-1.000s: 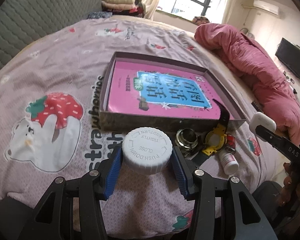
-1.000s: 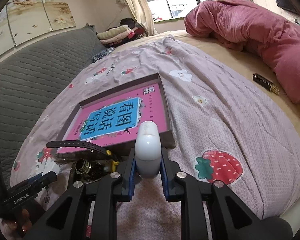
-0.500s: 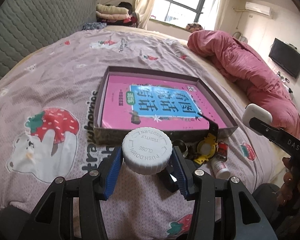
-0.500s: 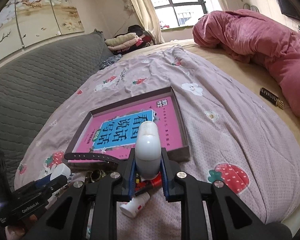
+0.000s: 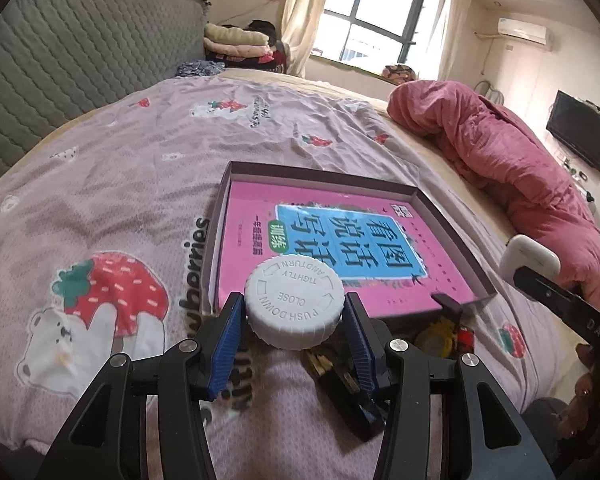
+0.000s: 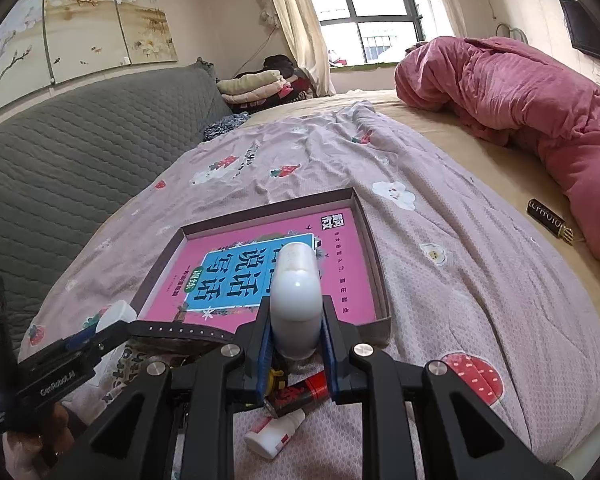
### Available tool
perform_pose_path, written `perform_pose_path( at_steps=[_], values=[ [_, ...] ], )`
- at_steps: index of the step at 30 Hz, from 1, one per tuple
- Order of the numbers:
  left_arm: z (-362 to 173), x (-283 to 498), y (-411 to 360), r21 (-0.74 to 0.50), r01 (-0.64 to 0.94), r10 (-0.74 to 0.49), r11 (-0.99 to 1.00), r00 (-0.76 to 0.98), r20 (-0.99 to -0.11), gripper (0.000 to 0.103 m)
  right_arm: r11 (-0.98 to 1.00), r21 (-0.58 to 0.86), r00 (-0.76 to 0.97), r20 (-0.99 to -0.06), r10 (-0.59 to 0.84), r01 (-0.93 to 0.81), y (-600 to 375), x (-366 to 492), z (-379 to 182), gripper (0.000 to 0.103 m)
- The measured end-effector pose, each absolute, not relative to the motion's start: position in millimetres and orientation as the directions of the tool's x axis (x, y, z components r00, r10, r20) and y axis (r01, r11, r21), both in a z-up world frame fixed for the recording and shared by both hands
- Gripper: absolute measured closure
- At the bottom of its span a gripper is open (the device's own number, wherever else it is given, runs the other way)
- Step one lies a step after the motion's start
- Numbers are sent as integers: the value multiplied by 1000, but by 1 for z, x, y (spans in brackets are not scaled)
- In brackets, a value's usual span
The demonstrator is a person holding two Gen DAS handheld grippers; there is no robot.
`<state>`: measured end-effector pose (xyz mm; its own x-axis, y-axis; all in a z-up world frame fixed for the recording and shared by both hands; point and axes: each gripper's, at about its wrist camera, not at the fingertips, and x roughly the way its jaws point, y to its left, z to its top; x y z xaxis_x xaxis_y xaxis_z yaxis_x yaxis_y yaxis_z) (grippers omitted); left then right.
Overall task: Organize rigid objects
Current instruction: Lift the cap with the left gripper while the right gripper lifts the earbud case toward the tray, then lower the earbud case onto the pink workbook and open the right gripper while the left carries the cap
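Bedspread scene: both grippers loaded, hovering short of the box.

Left of the shallow box (image 5: 452,236), the left gripper (image 5: 294,316) pinched a white bottle (image 5: 294,304) by its cap; right gripper (image 6: 296,324) clamped a slim white case (image 6: 296,292) above the box's near edge, likely for dropping inside. Small clutter (image 6: 296,396) lay before the box.

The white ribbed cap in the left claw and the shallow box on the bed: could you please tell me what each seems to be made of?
The white ribbed cap looks like moulded matte plastic: raised lettering and arrows on top, fine ridges around the edge. The shallow box appears to be cardboard with a dull dark finish: thin, straight folded walls. The pink book inside has a glossy printed cover, probably coated paper.
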<state>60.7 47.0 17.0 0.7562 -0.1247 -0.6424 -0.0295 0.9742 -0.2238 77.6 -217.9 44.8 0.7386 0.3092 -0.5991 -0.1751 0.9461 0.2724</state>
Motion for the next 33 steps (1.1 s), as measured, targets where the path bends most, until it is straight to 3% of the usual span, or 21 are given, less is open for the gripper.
perform_pose_path(
  at_steps=[33],
  values=[
    [-3,126,47,-212,-5,-136,977,752,-645,52,960,244,717,-643,268,-140,-207,125,24,82]
  ],
)
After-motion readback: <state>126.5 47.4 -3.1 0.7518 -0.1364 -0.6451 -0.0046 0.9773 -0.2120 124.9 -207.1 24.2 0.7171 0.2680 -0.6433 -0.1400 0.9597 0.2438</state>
